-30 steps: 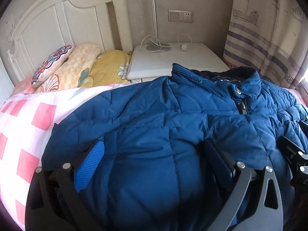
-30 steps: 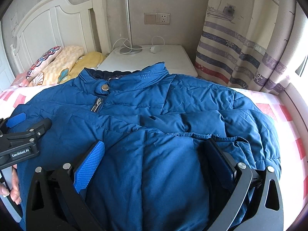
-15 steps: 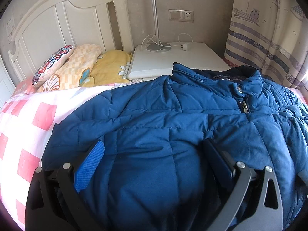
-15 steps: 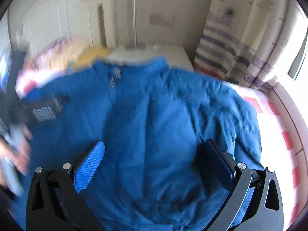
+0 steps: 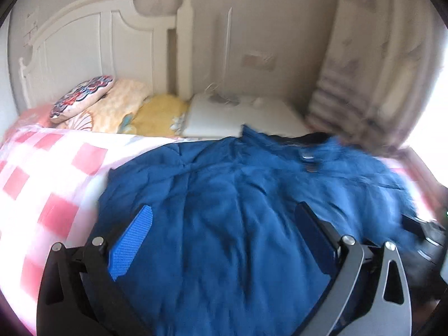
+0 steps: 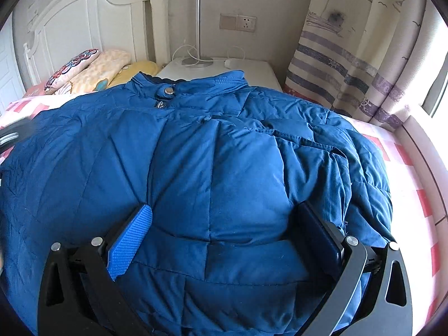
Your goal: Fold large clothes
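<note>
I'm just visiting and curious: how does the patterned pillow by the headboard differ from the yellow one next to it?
The patterned pillow carries a red, blue and white motif; the yellow pillow is mostly plain yellow. The patterned pillow is propped up on a peach cushion; the yellow pillow lies lower, nearest the blue jacket. Both sit at the head of the bed by the white headboard.
</note>
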### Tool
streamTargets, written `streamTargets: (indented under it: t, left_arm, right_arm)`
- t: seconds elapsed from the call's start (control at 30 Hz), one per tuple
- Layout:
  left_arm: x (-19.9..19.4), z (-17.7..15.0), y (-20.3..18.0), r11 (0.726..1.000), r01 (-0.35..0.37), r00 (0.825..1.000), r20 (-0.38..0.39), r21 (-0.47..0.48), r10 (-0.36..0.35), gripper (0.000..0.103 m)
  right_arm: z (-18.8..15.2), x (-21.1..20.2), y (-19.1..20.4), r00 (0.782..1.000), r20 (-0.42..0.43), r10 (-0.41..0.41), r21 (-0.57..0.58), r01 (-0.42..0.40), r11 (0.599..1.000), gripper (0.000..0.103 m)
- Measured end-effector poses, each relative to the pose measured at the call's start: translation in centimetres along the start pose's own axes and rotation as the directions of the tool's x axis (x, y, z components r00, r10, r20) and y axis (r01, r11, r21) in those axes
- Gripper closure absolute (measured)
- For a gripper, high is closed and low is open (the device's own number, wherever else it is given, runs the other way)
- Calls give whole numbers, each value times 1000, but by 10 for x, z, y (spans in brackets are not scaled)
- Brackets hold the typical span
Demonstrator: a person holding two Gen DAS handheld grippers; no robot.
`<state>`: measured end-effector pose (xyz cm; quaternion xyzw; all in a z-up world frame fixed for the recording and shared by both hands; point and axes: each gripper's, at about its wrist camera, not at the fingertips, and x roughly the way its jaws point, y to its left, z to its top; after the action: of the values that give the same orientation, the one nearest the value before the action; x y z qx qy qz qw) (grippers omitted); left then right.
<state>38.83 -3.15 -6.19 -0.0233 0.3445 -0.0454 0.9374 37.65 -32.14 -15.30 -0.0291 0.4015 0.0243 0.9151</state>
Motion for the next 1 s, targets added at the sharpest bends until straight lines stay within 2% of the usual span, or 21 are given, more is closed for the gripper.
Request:
streamTargets:
  t: [0.13,0.2,0.23,0.33,0.43,0.53,0.6,0.67,0.73,0.83,0.9,1.0]
  left_arm:
    - [-16,-41,5,995,-59,988,-138,76,69,2]
    - [-6,-64,9,984,-110,976,-174,141,134,2]
    - [5,-74,13,983,-119,964,-218,142,149,2]
    - [11,-71,27,996,-70,967,-242,52,80,2]
    - [11,-70,24,994,-85,966,-238,68,99,2]
    - [10,-70,25,996,-76,967,-238,57,87,2]
    - [10,-70,26,995,-77,967,-238,57,89,2]
    - [11,-72,25,995,-77,967,-238,57,88,2]
    - [11,-72,26,995,-77,967,-237,57,88,2]
    - [12,-72,26,995,-77,967,-237,57,89,2]
    - [12,-72,25,995,-82,967,-236,63,94,2]
    - [10,-72,24,995,-78,964,-250,67,92,2]
  right_arm:
    - [0,1,-1,1000,0,2,1,-2,1000,4]
    - [0,1,-1,1000,0,1,0,-1,1000,4]
    - [0,1,-1,1000,2,1,0,-1,1000,4]
    - [1,0,0,1000,4,-7,-5,7,1000,4]
    - [0,-2,-1,1000,3,8,2,-8,1000,4]
    - [1,-24,-4,997,-60,39,21,-38,999,4]
    - [-7,-64,-7,994,21,110,67,-111,992,4]
    - [-20,-90,-4,993,55,107,38,-109,993,4]
    - [-36,-92,1,996,-3,94,-4,-94,996,4]
    - [-67,-61,5,986,-163,37,-64,-48,997,4]
    - [-79,-57,-3,989,-117,95,-15,-98,995,4]
    - [-73,-58,1,982,-171,74,-15,-78,997,4]
